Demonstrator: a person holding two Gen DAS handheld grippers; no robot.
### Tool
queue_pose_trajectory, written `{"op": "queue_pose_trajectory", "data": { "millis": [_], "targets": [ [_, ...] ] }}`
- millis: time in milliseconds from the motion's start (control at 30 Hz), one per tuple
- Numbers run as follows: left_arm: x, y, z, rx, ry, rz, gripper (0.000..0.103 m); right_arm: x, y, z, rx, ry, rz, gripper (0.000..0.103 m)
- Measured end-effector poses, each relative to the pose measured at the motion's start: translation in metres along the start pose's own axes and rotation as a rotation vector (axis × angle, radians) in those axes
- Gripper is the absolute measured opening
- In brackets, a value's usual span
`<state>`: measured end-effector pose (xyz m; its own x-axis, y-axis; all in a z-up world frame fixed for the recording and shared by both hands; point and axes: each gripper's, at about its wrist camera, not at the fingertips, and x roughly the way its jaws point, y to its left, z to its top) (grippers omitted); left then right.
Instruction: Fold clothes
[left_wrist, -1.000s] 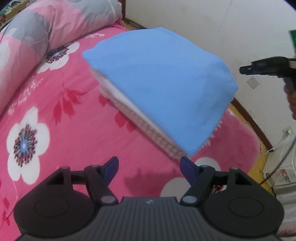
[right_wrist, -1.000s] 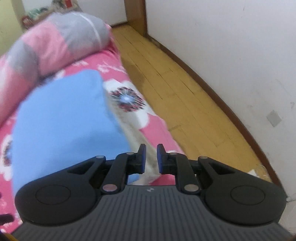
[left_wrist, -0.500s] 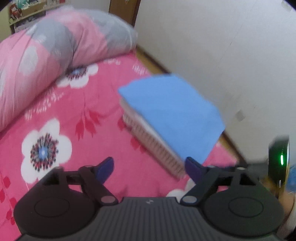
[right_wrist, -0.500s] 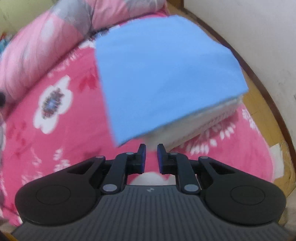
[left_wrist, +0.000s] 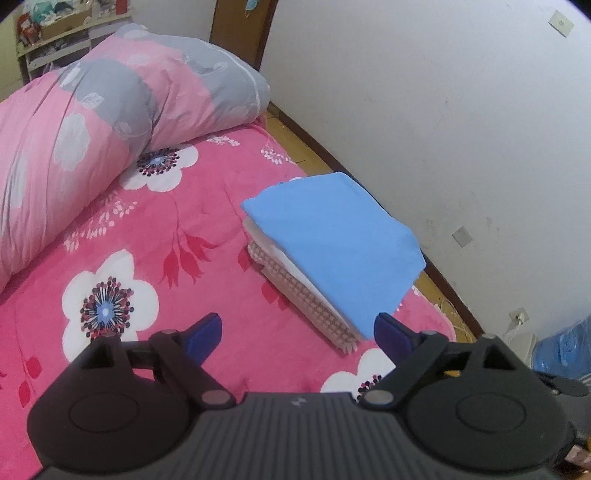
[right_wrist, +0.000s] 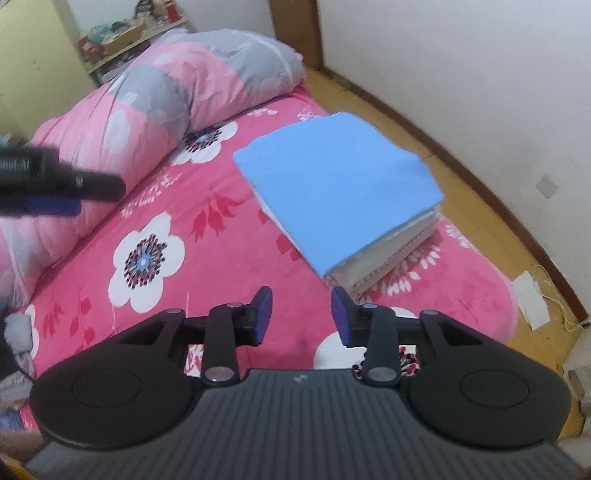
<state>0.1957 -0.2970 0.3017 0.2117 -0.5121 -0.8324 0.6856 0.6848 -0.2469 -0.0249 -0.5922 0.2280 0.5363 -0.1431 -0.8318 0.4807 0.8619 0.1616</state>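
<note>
A folded blue garment (left_wrist: 332, 236) tops a stack of folded clothes (left_wrist: 314, 299) on the pink flowered bed (left_wrist: 192, 236), near the bed's right edge. My left gripper (left_wrist: 297, 334) hovers above and in front of the stack, wide open, with nothing between its fingers. In the right wrist view the same blue garment (right_wrist: 340, 184) lies on pale folded layers (right_wrist: 391, 251). My right gripper (right_wrist: 302, 317) hangs short of the stack; its jaws are opening and hold nothing. The left gripper (right_wrist: 55, 184) shows blurred at that view's left edge.
A rolled pink and grey quilt (left_wrist: 110, 110) lies along the bed's far side. A strip of wooden floor (right_wrist: 480, 206) runs between bed and white wall (left_wrist: 443, 110). A cluttered shelf (left_wrist: 55, 33) stands behind the quilt. A crumpled grey cloth (right_wrist: 18, 343) lies at the bed's left.
Both grippers pulled back and up from the stack, which now looks smaller. The left jaws spread wider. The right jaws, shut before, have parted. The stack stays put.
</note>
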Motion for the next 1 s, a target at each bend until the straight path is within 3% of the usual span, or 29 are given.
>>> {"op": "queue_pose_trajectory", "data": {
  "millis": [367,600,1000],
  "targets": [
    [-0.004,-0.022,-0.014,0.064,0.014,0.04,0.091,-0.022,0.0,-0.006,0.114,0.007,-0.054,0.054],
    [-0.007,-0.033,-0.019,0.092,0.017,0.049,0.092,-0.03,-0.001,-0.013,0.11,0.006,-0.084,0.061],
    [-0.008,-0.045,-0.03,0.12,0.031,0.07,0.092,-0.037,0.0,-0.017,0.085,0.005,-0.098,0.065]
  ]
}}
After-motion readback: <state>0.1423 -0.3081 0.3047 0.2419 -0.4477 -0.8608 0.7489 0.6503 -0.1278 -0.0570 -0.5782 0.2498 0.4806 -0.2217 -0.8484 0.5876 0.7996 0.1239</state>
